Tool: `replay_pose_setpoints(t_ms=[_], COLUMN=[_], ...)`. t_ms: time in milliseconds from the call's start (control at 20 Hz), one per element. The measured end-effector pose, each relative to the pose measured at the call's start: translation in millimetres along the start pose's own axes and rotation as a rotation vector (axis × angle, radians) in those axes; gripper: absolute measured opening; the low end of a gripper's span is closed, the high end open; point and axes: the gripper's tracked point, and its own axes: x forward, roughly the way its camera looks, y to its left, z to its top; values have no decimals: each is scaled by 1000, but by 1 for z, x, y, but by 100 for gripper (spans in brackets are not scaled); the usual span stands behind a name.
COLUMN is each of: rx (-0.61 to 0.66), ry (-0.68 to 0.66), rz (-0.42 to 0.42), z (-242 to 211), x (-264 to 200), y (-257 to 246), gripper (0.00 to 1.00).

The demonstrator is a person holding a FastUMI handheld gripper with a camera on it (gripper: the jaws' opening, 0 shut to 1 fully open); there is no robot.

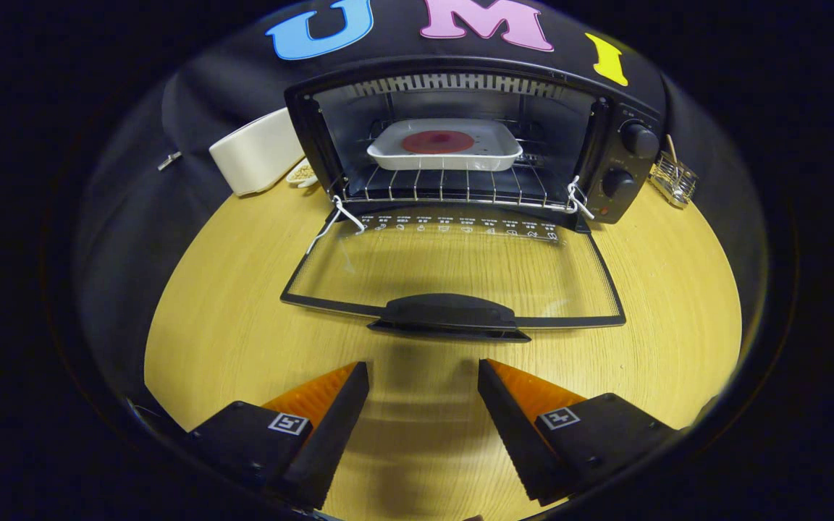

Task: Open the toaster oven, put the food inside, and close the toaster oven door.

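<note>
From the gripper view, the toaster oven (pixel 475 137) sits at the far side of the round wooden tabletop (pixel 214 340). It is black, and its glass door (pixel 453 271) is folded all the way down, lying flat toward the hand-held gripper. The door's dark handle (pixel 449 316) is at the front edge of the door, the edge farthest from the oven.

Inside the oven, a white dish (pixel 446 147) rests on the wire rack (pixel 453 186). In the dish lies a flat, round, dark red piece of food (pixel 437 142). The dish sits toward the back of the rack, well inside the oven.

On the oven's right side there are two round knobs, an upper knob (pixel 638 138) and a lower knob (pixel 617 183).

Just left of the oven stands a white box-like thing (pixel 258 152). Between it and the oven peeks a small dish with something light brown in it (pixel 303 173). To the right of the oven is a little wire basket (pixel 674 179) with a thin stick standing in it.

The hand-held gripper (pixel 424 391) is on the near side of the oven door, just short of the handle. Its two fingers are spread wide apart with nothing between them but bare tabletop. They touch nothing.
</note>
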Motion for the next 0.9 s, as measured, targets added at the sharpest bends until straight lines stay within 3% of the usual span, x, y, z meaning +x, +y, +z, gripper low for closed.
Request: replay_pose_setpoints(t_ms=[350,900], rx=[-4,8], ry=[4,-169], rz=[-114,-95], z=[10,36], x=[18,-21], y=[0,11], gripper=[98,99])
